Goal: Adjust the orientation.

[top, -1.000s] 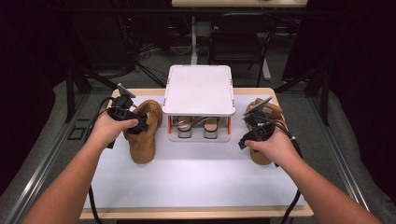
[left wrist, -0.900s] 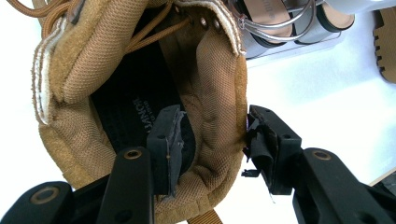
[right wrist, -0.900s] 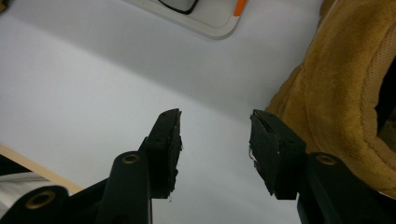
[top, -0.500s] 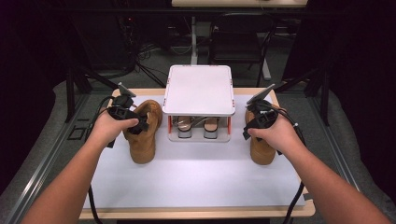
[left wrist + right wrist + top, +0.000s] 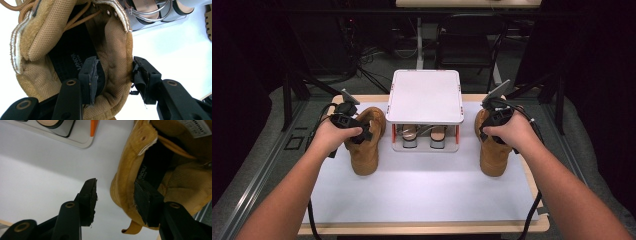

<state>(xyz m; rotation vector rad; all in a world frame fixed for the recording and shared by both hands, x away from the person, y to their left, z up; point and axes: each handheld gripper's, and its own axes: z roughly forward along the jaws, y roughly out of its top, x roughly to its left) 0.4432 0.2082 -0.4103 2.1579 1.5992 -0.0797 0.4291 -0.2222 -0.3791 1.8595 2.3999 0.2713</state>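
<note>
Two tan suede work boots are seen on a white-topped table (image 5: 422,195), one at either side of a small white shoe rack (image 5: 424,96), each straddled by a hand-held gripper at its collar. The left boot (image 5: 364,140) is stood just beside the rack's left end, toe toward the person, its nap soft and slightly scuffed, its laces a matching tan (they are glimpsed at the upper left of the left gripper view). The left gripper (image 5: 113,78) is set across the collar wall of this boot: one jaw is placed inside the opening, over the black insole, and the other outside, with the padded mesh lining caught between them; a small gap is seen at the outer jaw, so whether the wall is pinched cannot be told. The right boot (image 5: 493,145) is stood just beside the rack's right end, its mustard collar edged in pale trim and a pull loop hung at the heel. The right gripper (image 5: 116,200) is held spread, one jaw over the bare table and the other inside the boot's opening, the collar wall standing between them untouched by the outer jaw. A pair of strappy heeled sandals (image 5: 423,136) is kept on the rack's lower shelf.
</note>
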